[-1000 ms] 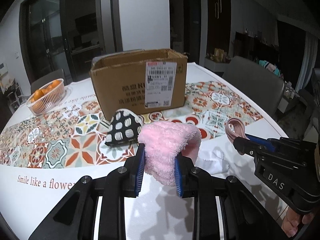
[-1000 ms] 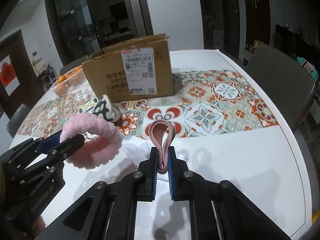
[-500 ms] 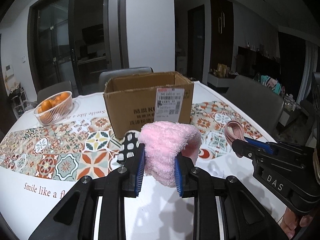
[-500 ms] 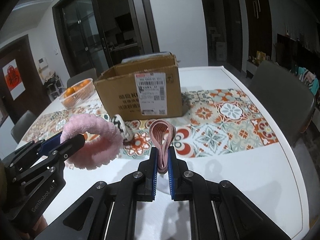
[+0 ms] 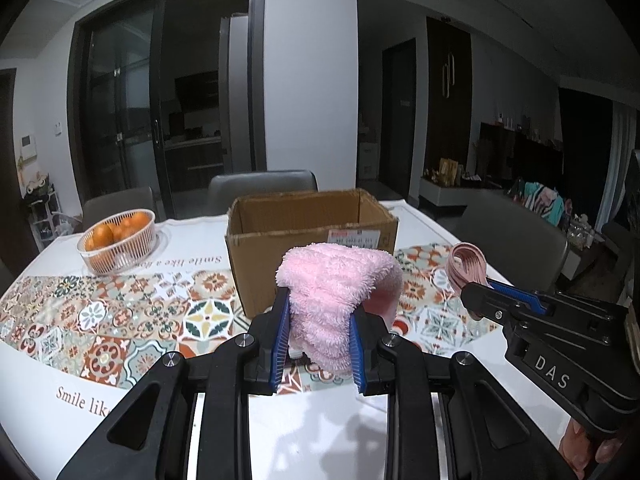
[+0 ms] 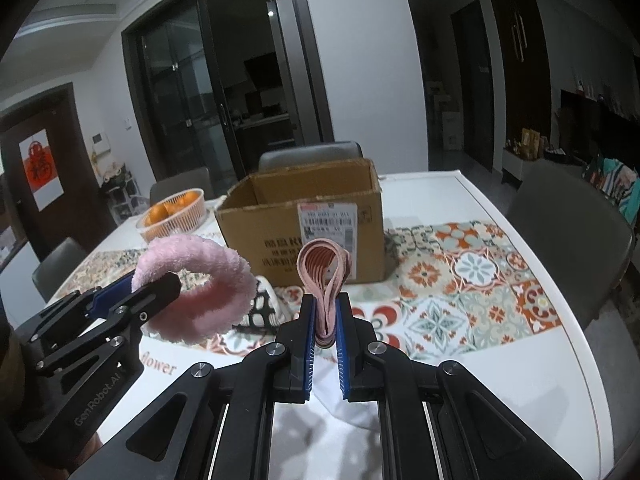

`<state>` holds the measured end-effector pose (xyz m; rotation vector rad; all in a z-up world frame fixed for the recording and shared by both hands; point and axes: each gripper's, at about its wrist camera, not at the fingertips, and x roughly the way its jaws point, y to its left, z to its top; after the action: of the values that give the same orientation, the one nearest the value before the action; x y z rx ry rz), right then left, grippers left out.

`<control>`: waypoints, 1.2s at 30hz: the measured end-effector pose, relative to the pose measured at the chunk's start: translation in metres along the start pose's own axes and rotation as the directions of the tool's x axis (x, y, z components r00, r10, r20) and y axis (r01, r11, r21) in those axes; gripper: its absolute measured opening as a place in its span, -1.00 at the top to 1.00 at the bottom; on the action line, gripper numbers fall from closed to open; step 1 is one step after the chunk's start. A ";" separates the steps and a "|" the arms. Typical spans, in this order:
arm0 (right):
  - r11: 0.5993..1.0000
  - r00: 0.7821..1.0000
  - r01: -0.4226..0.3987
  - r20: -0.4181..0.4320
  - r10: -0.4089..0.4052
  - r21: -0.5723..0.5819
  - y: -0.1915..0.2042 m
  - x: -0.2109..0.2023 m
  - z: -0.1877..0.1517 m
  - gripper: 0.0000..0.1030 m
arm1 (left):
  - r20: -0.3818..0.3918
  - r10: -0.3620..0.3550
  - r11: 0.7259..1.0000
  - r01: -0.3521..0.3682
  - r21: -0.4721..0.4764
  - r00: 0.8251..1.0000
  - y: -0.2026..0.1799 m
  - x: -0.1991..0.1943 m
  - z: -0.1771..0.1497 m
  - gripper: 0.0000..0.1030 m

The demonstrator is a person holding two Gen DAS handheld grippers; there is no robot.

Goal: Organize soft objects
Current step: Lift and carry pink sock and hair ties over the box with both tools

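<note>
My left gripper (image 5: 319, 312) is shut on a fluffy pink headband (image 5: 338, 280), held above the table in front of the open cardboard box (image 5: 312, 220). From the right wrist view that headband (image 6: 196, 280) shows as a plush ring at the left. A thin bundle of dusty-pink bands (image 6: 325, 276) is clamped in my right gripper (image 6: 323, 316), also off the table and short of the box (image 6: 304, 220). The same bundle (image 5: 466, 266) pokes up at the right of the left wrist view. A black-and-white patterned soft item (image 6: 264, 308) lies on the table, partly hidden by the headband.
A white basket of oranges (image 5: 118, 242) stands at the far left of the table. Its cloth (image 5: 120, 320) has patterned tiles and lettering. Grey chairs (image 6: 568, 240) ring the table. A white cloth (image 6: 348, 408) lies under my right gripper.
Both grippers have risen with their loads and tilted up. The box's open top and inside now show, and the patterned soft item is hidden in the left wrist view.
</note>
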<state>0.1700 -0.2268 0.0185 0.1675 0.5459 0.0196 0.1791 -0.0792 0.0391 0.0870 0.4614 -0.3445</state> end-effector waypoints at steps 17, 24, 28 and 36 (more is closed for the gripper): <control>0.999 0.996 -0.027 0.088 0.029 -0.022 0.013 -0.001 0.033 0.78 | 0.094 0.025 1.000 -0.025 0.008 0.995 0.016 -0.001 0.035 0.49; 0.999 0.993 -0.034 0.111 0.037 -0.026 0.015 0.011 0.048 0.78 | 0.119 0.037 0.999 -0.039 0.013 0.992 0.024 0.013 0.050 0.49; 0.999 0.991 -0.031 0.127 0.035 -0.032 0.015 0.021 0.060 0.78 | 0.134 0.043 0.999 -0.046 0.019 0.990 0.027 0.025 0.058 0.49; 0.998 0.989 -0.030 0.143 0.037 -0.047 0.016 0.046 0.080 0.78 | 0.149 0.055 0.998 -0.061 0.032 0.987 0.035 0.053 0.072 0.49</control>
<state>0.2518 -0.2200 0.0650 0.1337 0.3986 0.0521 0.2663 -0.0743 0.0798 0.1093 0.3047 -0.2999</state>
